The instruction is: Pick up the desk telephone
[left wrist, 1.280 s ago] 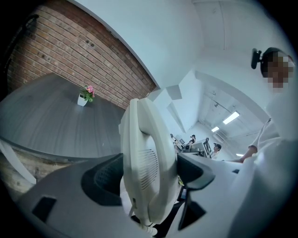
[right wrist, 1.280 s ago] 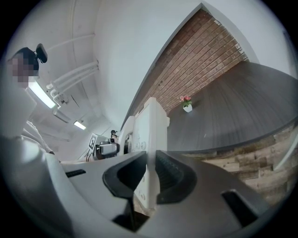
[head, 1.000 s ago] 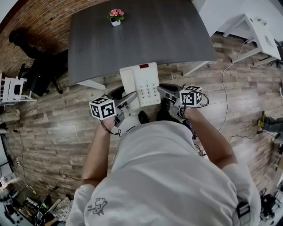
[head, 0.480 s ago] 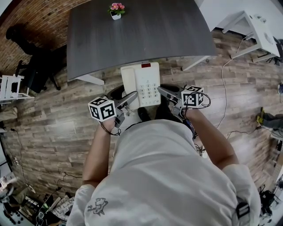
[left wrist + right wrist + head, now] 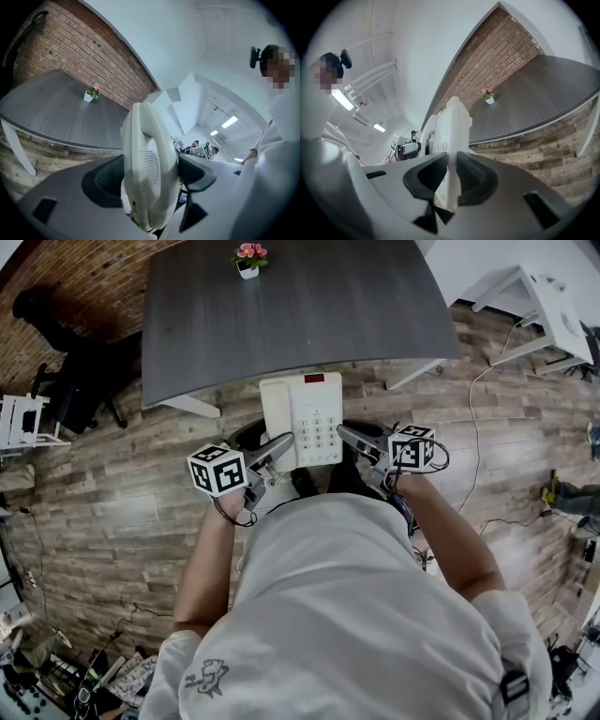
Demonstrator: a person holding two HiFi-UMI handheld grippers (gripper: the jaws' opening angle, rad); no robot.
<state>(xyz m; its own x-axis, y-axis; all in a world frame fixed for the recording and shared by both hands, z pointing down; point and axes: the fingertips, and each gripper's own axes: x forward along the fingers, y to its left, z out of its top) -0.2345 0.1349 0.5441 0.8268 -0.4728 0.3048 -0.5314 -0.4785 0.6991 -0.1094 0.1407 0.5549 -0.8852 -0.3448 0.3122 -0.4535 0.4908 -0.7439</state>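
A white desk telephone (image 5: 302, 418) with a keypad and a red display hangs in the air just off the front edge of the dark grey desk (image 5: 281, 315). My left gripper (image 5: 286, 442) is shut on its handset side; in the left gripper view the pads press on the white handset and body (image 5: 147, 140), which fills the gap of that gripper (image 5: 151, 176). My right gripper (image 5: 344, 433) is shut on the phone's right edge. The right gripper view shows the thin white edge (image 5: 452, 126) clamped in that gripper (image 5: 452, 176).
A small white pot with pink flowers (image 5: 247, 259) stands at the desk's far edge. A black office chair (image 5: 84, 390) sits left of the desk, with a white rack (image 5: 23, 423) beside it. A white stand (image 5: 553, 315) and cables (image 5: 483, 418) lie on the wooden floor at the right.
Both grippers carried the telephone a short way level near the desk's front edge, then held still. The grip on both sides is the same.
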